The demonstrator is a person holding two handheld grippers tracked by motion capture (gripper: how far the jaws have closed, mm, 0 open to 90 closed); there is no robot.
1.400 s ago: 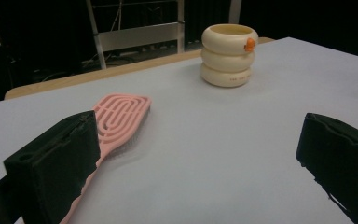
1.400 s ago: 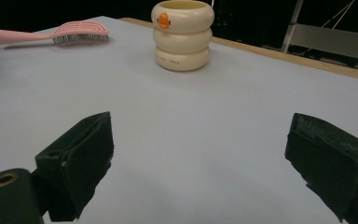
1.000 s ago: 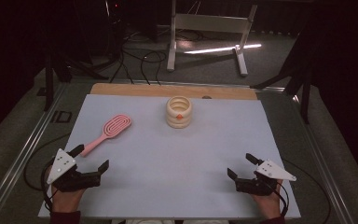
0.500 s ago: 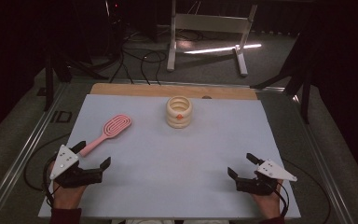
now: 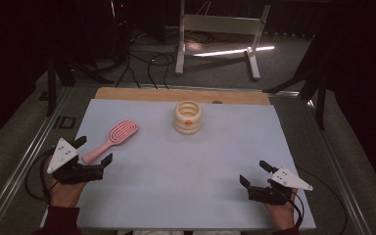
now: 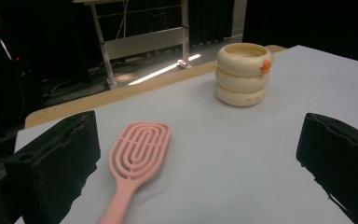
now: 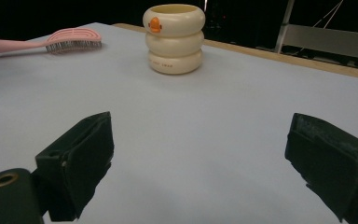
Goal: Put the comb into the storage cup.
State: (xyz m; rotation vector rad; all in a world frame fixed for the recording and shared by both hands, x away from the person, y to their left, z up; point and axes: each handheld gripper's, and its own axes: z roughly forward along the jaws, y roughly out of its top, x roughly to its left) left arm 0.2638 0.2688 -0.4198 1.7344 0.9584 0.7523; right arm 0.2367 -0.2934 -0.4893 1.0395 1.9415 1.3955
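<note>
The pink hairbrush (image 5: 111, 140) lies flat on the pale mat (image 5: 176, 171), toward its left side, handle pointing back at me. My left gripper (image 5: 94, 151) sits at the handle's end with its jaws spread wide, one on each side of it; whether a jaw touches the handle I cannot tell from here. Farther back, near the middle of the mat, stands a cream ringed cup (image 5: 188, 117) with an orange spot. My right gripper (image 5: 254, 173) rests near the mat's right front corner, jaws released and holding nothing.
</note>
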